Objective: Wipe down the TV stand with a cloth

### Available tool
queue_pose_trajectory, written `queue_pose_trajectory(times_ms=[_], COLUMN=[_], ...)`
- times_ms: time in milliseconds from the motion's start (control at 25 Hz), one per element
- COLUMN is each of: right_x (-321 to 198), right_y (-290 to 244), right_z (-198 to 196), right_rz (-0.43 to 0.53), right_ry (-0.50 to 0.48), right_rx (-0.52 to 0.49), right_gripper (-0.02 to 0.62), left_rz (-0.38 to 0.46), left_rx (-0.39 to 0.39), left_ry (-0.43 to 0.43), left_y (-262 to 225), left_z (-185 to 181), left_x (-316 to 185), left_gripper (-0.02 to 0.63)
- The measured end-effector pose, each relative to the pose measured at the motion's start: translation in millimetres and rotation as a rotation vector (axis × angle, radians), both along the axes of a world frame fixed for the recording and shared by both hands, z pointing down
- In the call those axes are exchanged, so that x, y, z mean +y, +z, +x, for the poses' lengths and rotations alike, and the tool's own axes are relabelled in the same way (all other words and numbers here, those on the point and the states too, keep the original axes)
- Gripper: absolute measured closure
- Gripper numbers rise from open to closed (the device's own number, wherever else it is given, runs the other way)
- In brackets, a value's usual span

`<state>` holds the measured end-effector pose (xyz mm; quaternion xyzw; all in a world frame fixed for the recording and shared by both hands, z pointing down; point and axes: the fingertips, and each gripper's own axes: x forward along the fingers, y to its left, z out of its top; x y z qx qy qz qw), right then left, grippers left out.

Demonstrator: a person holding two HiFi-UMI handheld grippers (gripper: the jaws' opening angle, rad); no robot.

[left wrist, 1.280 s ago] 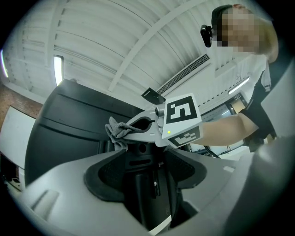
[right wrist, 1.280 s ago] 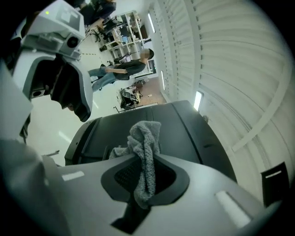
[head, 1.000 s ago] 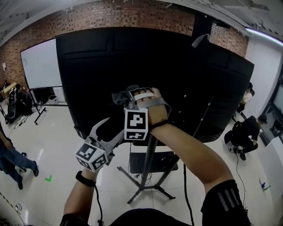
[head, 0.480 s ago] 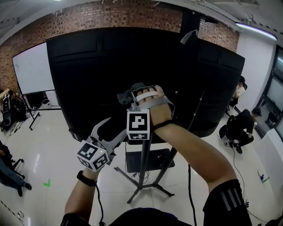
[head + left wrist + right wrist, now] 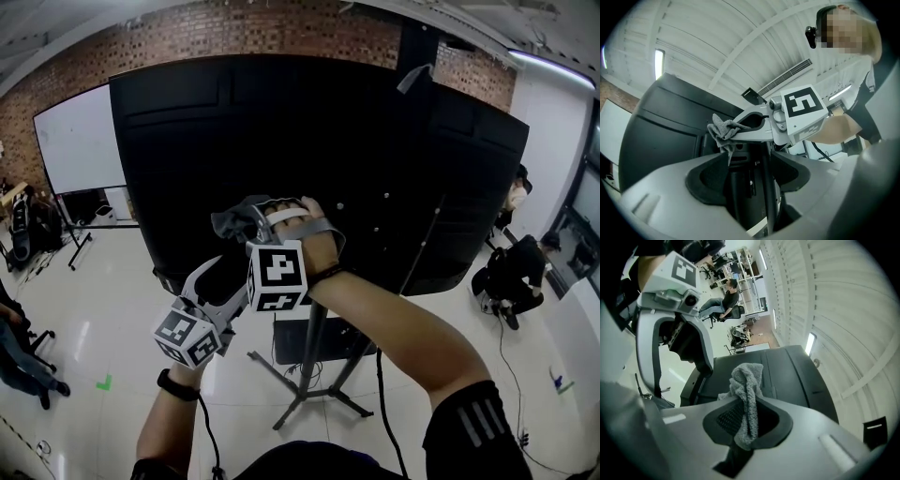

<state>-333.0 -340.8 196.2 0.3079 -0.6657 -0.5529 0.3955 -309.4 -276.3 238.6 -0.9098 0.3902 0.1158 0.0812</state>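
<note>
The TV's black back panel [image 5: 309,141] stands on a dark pole [image 5: 314,347] with tripod legs [image 5: 305,403]. My right gripper [image 5: 246,217] is shut on a crumpled grey cloth [image 5: 230,223] and holds it against the lower part of the panel, left of the pole. In the right gripper view the cloth [image 5: 747,394] hangs pinched between the pads, with the panel [image 5: 787,376] behind it. My left gripper [image 5: 220,281] is open and holds nothing, just below and left of the right one. The left gripper view looks up at the cloth [image 5: 723,131] and the pole [image 5: 768,187].
A whiteboard [image 5: 80,141] on a wheeled frame stands at the left against the brick wall. A person [image 5: 520,272] crouches on the floor at the right; another's legs [image 5: 19,347] show at the left edge. A black shelf [image 5: 323,342] and cables hang by the pole.
My right gripper has carried the cloth left and slightly down across the panel's lower part. The left gripper has shifted a little left with it and stays open.
</note>
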Motion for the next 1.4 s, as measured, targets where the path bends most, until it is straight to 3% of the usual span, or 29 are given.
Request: queue_pose_trajectory(times_ms=[280,520,1080,1400], right_x=[-31,-42,-46,-45], right_y=[33,45,48,47], right_z=[-37,-40,50,82], right_rz=[0.009,0.045,0.047,0.074], right_ry=[0.01,0.033,0.193,0.252], right_rx=[0.083,0.161,0.228,0.263], right_gripper=[0.563,0.564,0.565,0.566], left_rz=[-0.038,-0.065,-0.062,-0.073], left_rx=[0.01,0.009,-0.012,-0.028], left_ry=[-0.069,-0.08,0.028,0.056], left_y=[18,29,29,32], left_z=[-35,-42,17,39], left_x=[1,-2,-10,-10], left_gripper=[0.298,0.298,0.298,0.298])
